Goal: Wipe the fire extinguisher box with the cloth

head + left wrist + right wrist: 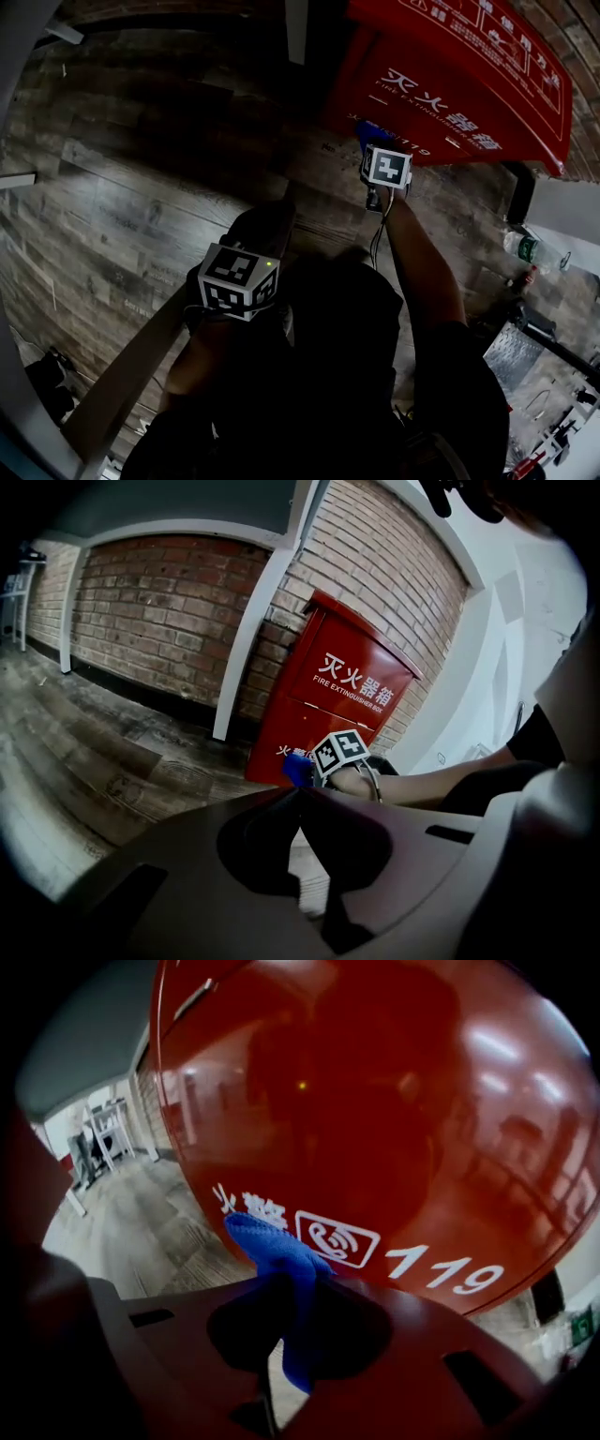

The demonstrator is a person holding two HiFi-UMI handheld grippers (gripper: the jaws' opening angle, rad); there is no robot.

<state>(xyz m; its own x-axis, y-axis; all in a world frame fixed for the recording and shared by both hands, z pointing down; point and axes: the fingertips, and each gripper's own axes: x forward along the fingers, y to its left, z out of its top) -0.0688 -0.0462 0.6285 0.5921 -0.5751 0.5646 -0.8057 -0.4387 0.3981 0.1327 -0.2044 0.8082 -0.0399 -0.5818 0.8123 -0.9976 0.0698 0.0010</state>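
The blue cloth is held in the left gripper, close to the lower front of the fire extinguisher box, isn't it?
No: the right gripper holds the blue cloth, as the right gripper view shows, close to the lower front of the fire extinguisher box.

Red fire extinguisher box (323,719), "FIRE EXTINGUISHER BOX", "119"

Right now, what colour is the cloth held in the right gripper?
Blue textured cloth, clearest in the right gripper view.

Glossy red fire extinguisher box (394,1110) upright by brick wall, blue cloth (281,1260) bunched against it
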